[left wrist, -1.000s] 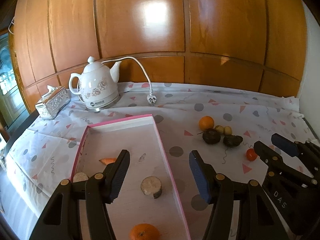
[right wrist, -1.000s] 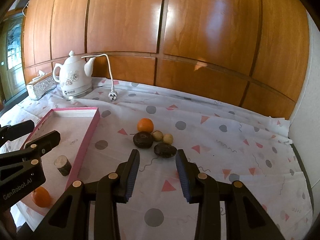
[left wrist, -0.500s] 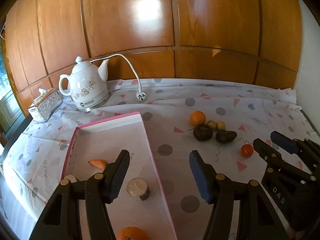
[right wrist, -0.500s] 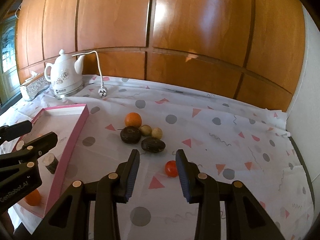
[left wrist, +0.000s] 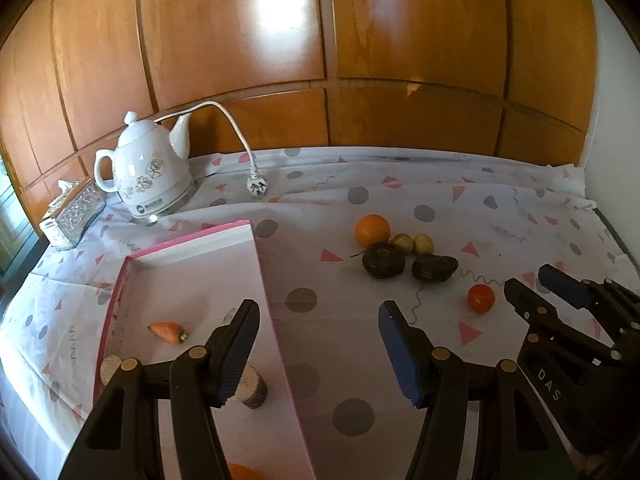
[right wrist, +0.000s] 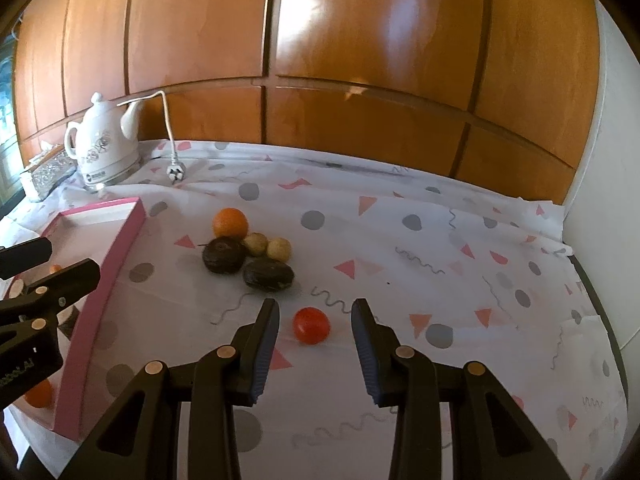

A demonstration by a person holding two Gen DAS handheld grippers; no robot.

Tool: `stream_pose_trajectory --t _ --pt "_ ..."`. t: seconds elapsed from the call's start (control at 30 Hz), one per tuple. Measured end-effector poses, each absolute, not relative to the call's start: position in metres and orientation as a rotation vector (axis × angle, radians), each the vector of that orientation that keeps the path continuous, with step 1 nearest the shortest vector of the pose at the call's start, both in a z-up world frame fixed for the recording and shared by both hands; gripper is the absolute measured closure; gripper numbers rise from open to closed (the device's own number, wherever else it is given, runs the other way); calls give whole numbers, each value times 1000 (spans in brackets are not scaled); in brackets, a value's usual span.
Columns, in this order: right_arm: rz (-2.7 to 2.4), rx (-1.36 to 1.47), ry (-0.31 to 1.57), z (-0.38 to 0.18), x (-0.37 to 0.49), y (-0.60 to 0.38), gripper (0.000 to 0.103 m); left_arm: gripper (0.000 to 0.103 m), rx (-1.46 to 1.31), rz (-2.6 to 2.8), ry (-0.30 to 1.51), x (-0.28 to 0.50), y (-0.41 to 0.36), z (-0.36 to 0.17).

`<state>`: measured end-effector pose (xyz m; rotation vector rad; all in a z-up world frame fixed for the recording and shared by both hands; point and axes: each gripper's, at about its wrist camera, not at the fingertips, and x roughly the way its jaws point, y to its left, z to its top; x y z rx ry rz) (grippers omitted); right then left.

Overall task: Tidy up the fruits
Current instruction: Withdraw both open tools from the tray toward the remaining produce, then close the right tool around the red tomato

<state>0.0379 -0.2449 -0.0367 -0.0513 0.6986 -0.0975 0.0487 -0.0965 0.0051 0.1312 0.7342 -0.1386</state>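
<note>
My right gripper point(right wrist: 314, 304) is open, and a small red tomato point(right wrist: 312, 325) lies on the cloth just ahead of its fingertips, untouched. Beyond it sit two dark fruits point(right wrist: 223, 255) point(right wrist: 268, 275), two small yellowish fruits point(right wrist: 256, 243) and an orange point(right wrist: 230, 223). My left gripper point(left wrist: 318, 344) is open and empty above the right wall of the pink tray point(left wrist: 256, 264). The tray holds a carrot piece point(left wrist: 168, 332), a cut round chunk point(left wrist: 252, 388) and an orange point(right wrist: 38, 394). The right gripper point(left wrist: 536, 292) shows at the right of the left wrist view.
A white kettle point(left wrist: 148, 176) with its cord and plug point(left wrist: 256, 188) stands at the back left beside a silver tissue box point(left wrist: 72, 216). Wood panelling backs the table, and a white wall point(right wrist: 600, 240) closes the right side. The patterned cloth drops off at the left edge.
Both grippers have shifted to the right and a little lower. The tomato, hidden behind the right gripper's fingers before, now shows between them. The tray's orange has slid nearly out of the left view.
</note>
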Motion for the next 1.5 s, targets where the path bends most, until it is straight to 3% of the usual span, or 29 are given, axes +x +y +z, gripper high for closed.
stream_pose_trajectory --t 0.7,0.8,1.03,1.13,1.5 --pt "-18 205 810 -87 51 -326 65 40 49 -201 924 90 -123 -40" --pt "32 195 792 -83 61 -313 54 40 25 -200 937 96 -124 -41" --pt "105 150 832 -88 91 -287 53 41 -16 -189 948 106 -122 -41" --pt "108 132 874 -95 99 -282 74 41 -39 -196 959 111 -123 -41" --pt "-42 142 864 -96 80 -309 75 41 -90 -300 1015 132 -157 -49"
